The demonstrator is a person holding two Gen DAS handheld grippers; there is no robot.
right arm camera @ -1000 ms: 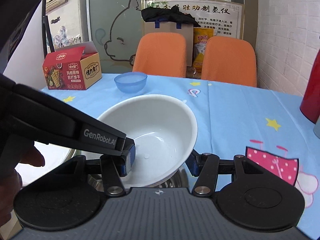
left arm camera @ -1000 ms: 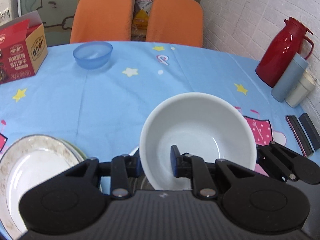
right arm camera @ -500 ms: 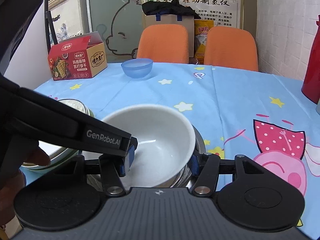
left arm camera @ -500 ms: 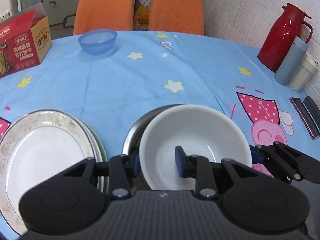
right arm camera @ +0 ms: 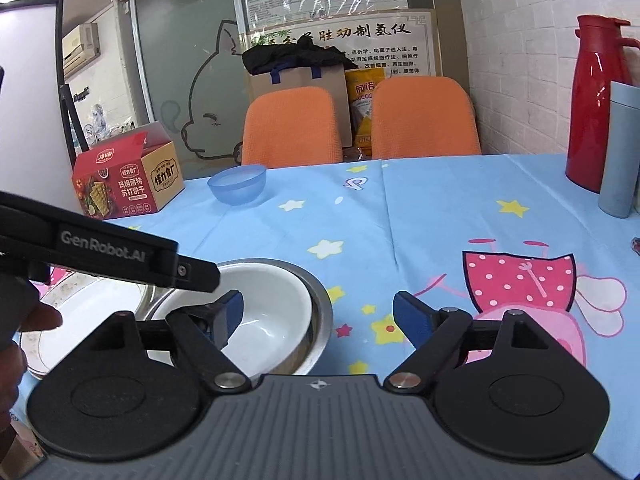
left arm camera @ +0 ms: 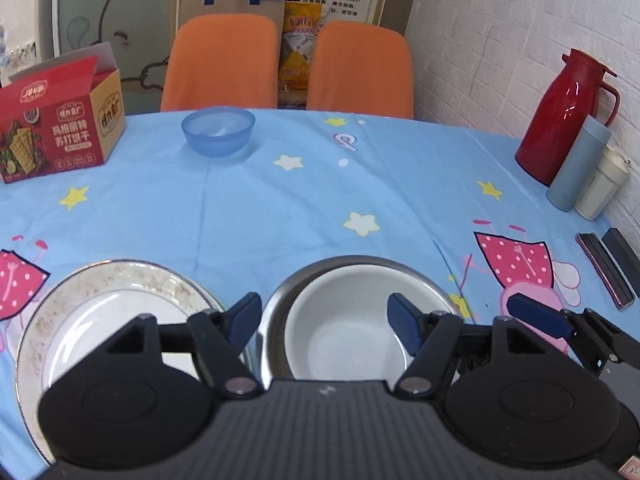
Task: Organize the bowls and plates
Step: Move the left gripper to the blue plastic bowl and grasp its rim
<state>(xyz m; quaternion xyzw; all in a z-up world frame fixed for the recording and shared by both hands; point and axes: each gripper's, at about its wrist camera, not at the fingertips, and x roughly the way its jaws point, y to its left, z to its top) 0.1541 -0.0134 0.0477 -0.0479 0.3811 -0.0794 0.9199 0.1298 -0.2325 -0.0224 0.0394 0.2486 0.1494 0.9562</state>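
White bowl (right arm camera: 272, 312) nested in steel bowl (right arm camera: 320, 308), right claw (right arm camera: 318, 320) spread wide (apparently empty) just above.

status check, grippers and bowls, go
Left hand-held gripper open, right hand-held gripper open. White bowl nested in steel bowl. Blue bowl far side, path clear.

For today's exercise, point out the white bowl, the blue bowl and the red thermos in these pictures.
white bowl (left arm camera: 344, 340), left wrist view, on its inner floor.
blue bowl (left arm camera: 218, 136), left wrist view, on its outer wall.
red thermos (right arm camera: 592, 112), right wrist view, on its body.
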